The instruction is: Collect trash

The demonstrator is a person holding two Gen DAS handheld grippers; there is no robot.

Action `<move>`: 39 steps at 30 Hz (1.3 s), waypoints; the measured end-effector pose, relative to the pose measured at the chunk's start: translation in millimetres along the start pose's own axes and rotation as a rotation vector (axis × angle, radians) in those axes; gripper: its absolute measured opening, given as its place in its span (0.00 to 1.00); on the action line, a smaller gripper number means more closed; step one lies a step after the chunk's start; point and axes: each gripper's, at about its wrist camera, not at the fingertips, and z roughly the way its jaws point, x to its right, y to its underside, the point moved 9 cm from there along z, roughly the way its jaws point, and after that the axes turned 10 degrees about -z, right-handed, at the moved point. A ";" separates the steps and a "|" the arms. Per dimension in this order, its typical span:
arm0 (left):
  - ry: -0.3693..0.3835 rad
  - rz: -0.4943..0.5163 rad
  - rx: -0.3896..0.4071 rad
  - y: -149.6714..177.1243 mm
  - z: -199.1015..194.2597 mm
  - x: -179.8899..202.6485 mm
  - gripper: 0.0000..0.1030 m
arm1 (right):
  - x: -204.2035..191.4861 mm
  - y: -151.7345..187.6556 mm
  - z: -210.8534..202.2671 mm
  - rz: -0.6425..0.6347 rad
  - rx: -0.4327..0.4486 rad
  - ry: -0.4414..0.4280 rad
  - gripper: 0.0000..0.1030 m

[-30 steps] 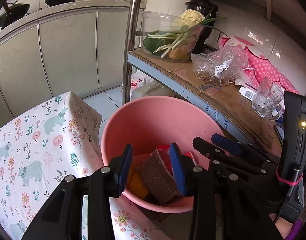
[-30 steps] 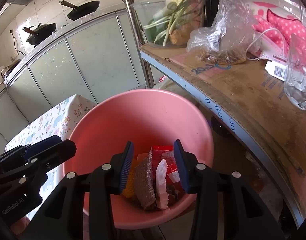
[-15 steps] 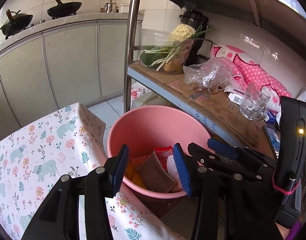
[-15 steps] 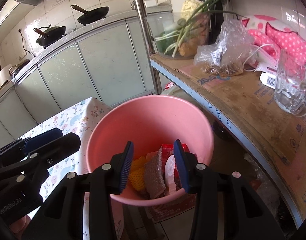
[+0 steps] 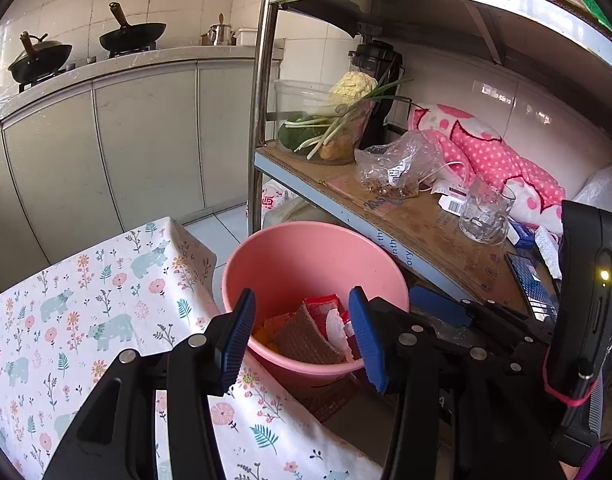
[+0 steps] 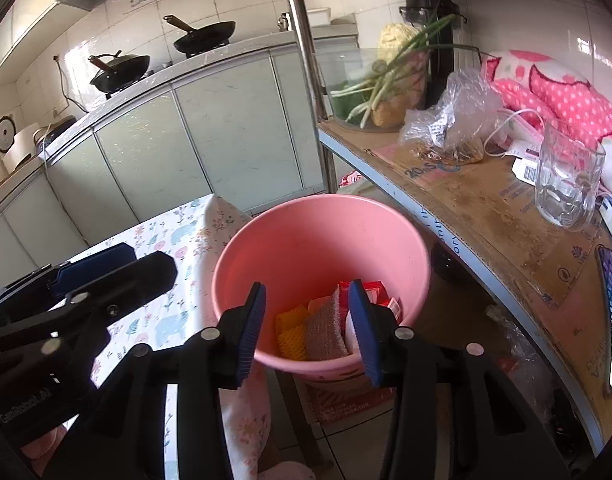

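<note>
Both grippers pulled back up from the pink bucket, left gripper and right gripper just widening, empty, brown scouring pad below in bucket

Left gripper: black frame, blue pads, pointing forward and downward. Jaws have just been opening; they stand apart with nothing clamped between them, the pads free of contact.

Right gripper: same build, same downward tilt, held close alongside the left one. Its jaws have also just been opening and stand apart, nothing gripped, pads clear.

From the right wrist view, the left gripper's fingers show at the lower left edge, level with the right gripper.
</note>
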 end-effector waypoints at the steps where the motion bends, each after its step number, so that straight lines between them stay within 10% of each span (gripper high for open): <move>1: -0.001 -0.001 0.001 1.1 -2.5 -0.2 0.47 | -1.9 0.5 -2.6 -0.003 0.003 0.000 0.47; 39: -0.042 -0.088 0.038 37.7 -66.9 -50.1 0.54 | -67.6 22.6 -46.4 -0.102 0.022 -0.012 0.49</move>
